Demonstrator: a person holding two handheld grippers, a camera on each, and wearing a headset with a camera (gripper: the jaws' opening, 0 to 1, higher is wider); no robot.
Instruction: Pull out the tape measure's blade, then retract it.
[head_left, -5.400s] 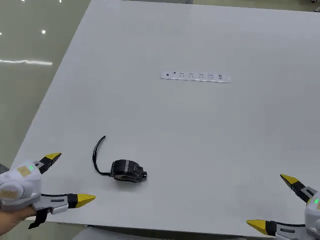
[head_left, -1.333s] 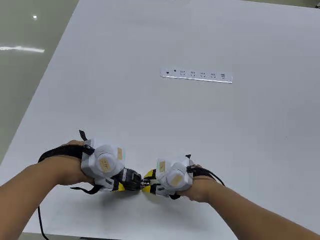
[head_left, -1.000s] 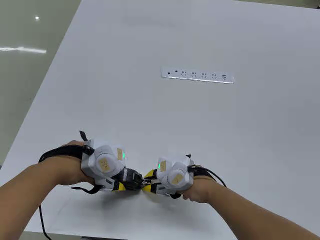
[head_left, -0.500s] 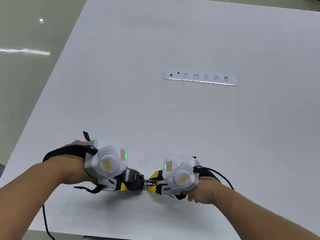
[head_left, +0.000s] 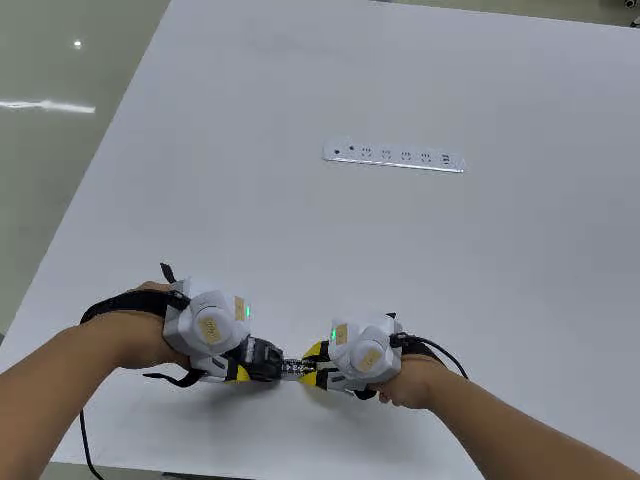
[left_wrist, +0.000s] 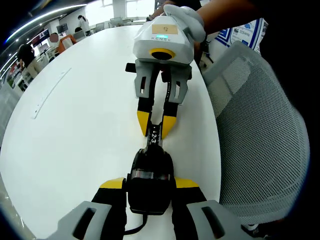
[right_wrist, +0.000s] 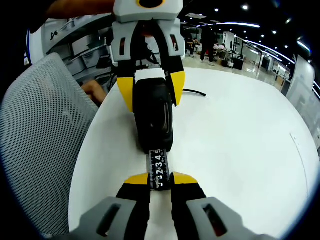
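- The tape measure (head_left: 262, 360), a black case, sits at the near edge of the white table (head_left: 400, 260), clamped between the jaws of my left gripper (head_left: 248, 366).
- In the left gripper view the case (left_wrist: 150, 177) fills the gap between that gripper's (left_wrist: 150, 183) yellow tips, which press on both of its sides.
- A short length of blade (head_left: 292, 368) is out of the case and runs to my right, low over the table top.
- My right gripper (head_left: 316, 366) is closed narrow on the blade's free end, its tips just beside the case.
- In the right gripper view the blade (right_wrist: 159, 170) lies between the two yellow tips of that gripper (right_wrist: 160, 179), with the numerals 2 to 5 readable on it.
- In that view the case (right_wrist: 154, 117) stands straight ahead, with my left gripper (right_wrist: 151, 95) gripping it from the far side.
- In the left gripper view the blade (left_wrist: 154, 136) leads from the case's mouth into the pinched tips of the right gripper (left_wrist: 156, 125), which points back at me.
- The two grippers face each other tip to tip, in line with the blade.
- A thin black strap (right_wrist: 192, 92) lies on the table beyond the case.
- A white power strip (head_left: 393, 157) lies flat well beyond the grippers, near the middle of the table.
- A grey mesh chair (left_wrist: 260, 125) stands just off the near table edge.
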